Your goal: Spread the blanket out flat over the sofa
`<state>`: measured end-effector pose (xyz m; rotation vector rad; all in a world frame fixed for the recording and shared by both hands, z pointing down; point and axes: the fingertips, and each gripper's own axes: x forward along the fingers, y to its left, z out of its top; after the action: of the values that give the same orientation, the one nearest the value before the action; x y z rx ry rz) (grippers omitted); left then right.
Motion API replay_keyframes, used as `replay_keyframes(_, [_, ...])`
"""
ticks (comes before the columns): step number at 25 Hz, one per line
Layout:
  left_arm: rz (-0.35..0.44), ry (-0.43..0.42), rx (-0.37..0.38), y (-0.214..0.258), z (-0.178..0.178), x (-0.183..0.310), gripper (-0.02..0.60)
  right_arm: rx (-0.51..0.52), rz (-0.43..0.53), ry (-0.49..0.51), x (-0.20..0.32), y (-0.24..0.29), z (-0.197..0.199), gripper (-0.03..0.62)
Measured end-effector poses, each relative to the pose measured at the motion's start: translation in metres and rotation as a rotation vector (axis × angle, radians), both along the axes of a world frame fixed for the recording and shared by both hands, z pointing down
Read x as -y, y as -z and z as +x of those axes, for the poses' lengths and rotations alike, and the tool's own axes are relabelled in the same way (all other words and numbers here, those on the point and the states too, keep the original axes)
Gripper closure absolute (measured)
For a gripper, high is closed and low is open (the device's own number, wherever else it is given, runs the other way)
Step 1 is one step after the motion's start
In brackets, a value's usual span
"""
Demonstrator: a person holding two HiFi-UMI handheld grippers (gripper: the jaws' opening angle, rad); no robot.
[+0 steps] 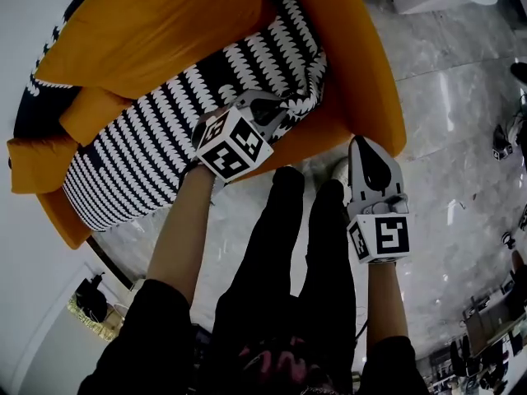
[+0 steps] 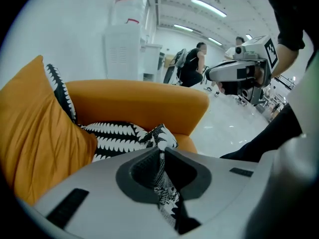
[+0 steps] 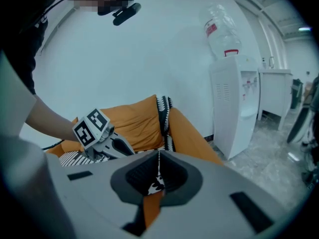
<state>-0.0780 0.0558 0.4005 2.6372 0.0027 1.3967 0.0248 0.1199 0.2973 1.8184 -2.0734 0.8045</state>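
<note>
Orange sofa point(image 1: 156, 23) noted, with the black-and-white blanket point(image 1: 140, 155) lying over most of its seat. At the end nearer my right hand the blanket runs up against the backrest. One corner there is bunched and lifted off the seat.

Left tool point(image 1: 282, 113): I find its jaws clamped on that bunched corner. In the left gripper view the cloth passes between the pads of the left tool point(image 2: 160, 152) and hangs down through the jaw opening. An orange cushion point(image 2: 30, 133) stands against the backrest beside it.

Right tool point(image 1: 361, 142): it sits off the sofa, over the grey marble floor point(image 1: 461, 97), just beside the sofa's front edge and apart from the blanket. In the right gripper view the jaws of the right tool point(image 3: 159, 156) stand together with nothing gripped. Only a thin slit shows the sofa and blanket beyond.

My legs point(image 1: 284, 245), in black, stand between the two tools. A white water dispenser point(image 3: 234, 103) stands against the wall past the sofa
</note>
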Motion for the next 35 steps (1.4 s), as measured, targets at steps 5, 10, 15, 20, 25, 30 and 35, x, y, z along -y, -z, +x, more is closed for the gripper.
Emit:
replay_keyframes(5, [-0.020, -0.037, 0.007, -0.001, 0.017, -0.035, 0.545, 0.005, 0.000, -0.004, -0.021, -0.003, 0.010, 0.572])
replay_keyframes(10, [-0.046, -0.069, 0.004, -0.007, 0.037, -0.060, 0.545, 0.019, 0.013, -0.054, -0.034, -0.004, 0.026, 0.572])
replay_keyframes(15, [-0.054, -0.118, 0.031, -0.015, 0.077, -0.093, 0.545, 0.045, 0.019, -0.114, -0.065, -0.011, 0.065, 0.572])
replay_keyframes(20, [-0.069, -0.143, 0.033, 0.000, 0.103, -0.122, 0.545, 0.041, 0.013, -0.145, -0.086, 0.004, 0.093, 0.572])
replay_keyframes(25, [-0.083, -0.169, 0.058, -0.020, 0.113, -0.152, 0.545, 0.043, 0.014, -0.162, -0.111, -0.010, 0.107, 0.572])
replay_keyframes(30, [-0.082, -0.186, 0.077, -0.034, 0.130, -0.165, 0.545, 0.056, 0.000, -0.193, -0.132, -0.023, 0.125, 0.572])
replay_keyframes(35, [-0.090, -0.169, 0.076, -0.043, 0.131, -0.168, 0.545, 0.061, -0.013, -0.204, -0.141, -0.031, 0.122, 0.572])
